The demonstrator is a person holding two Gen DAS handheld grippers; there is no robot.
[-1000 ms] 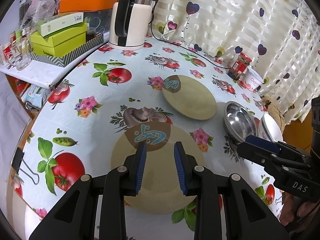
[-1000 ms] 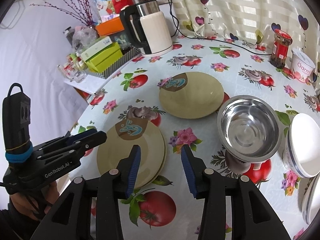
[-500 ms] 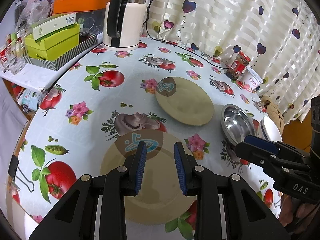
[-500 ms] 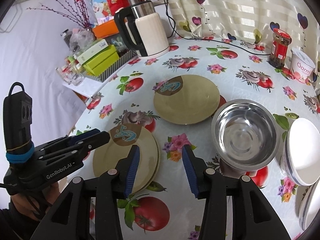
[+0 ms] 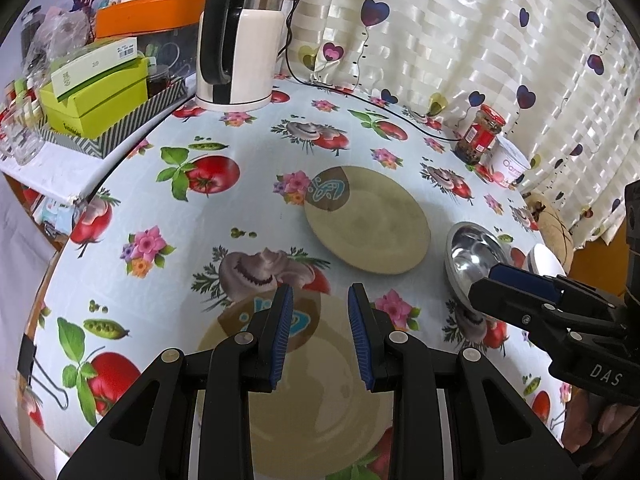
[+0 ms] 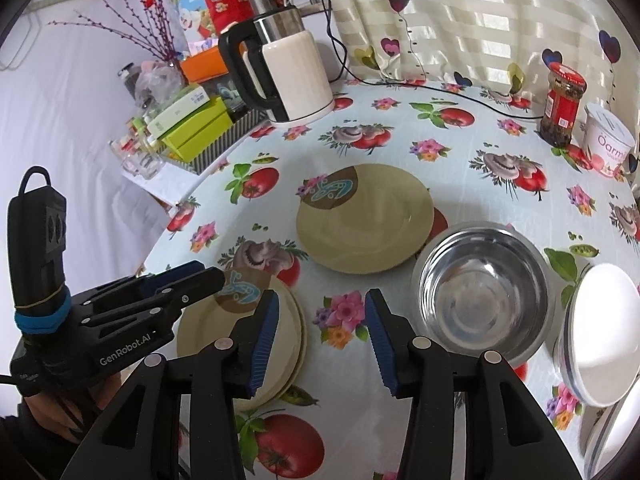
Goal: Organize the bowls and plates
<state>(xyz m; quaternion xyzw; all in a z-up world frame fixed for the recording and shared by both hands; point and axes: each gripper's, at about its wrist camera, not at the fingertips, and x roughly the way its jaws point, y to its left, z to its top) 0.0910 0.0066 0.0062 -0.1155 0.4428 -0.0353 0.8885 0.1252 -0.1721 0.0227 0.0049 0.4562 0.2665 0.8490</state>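
Note:
A stack of olive plates [image 5: 320, 408] lies on the near side of the table, right under my left gripper [image 5: 320, 292]. That gripper is open with nothing between its blue pads. A single olive plate [image 5: 368, 220] lies further back, and a steel bowl [image 5: 468, 248] stands to its right. In the right wrist view my right gripper [image 6: 322, 300] hovers open and empty above the cloth, between the plate stack [image 6: 290, 328] and the steel bowl [image 6: 480, 300]. The single plate [image 6: 364, 220] lies ahead of it. A white bowl [image 6: 600, 332] stands at the right, and the left gripper [image 6: 200, 276] is over the stack.
A white kettle [image 5: 240, 48] with its cord stands at the back. A red-lidded jar [image 6: 560, 108] and a yogurt tub [image 6: 608, 144] stand at the back right. Green boxes [image 5: 96, 96] and glasses crowd a shelf beyond the left table edge. A binder clip [image 5: 28, 356] grips the cloth.
Both grippers have drifted forward over the table. The plate stack, the single plate and the steel bowl now sit lower and closer in both views. The jaws look the same.

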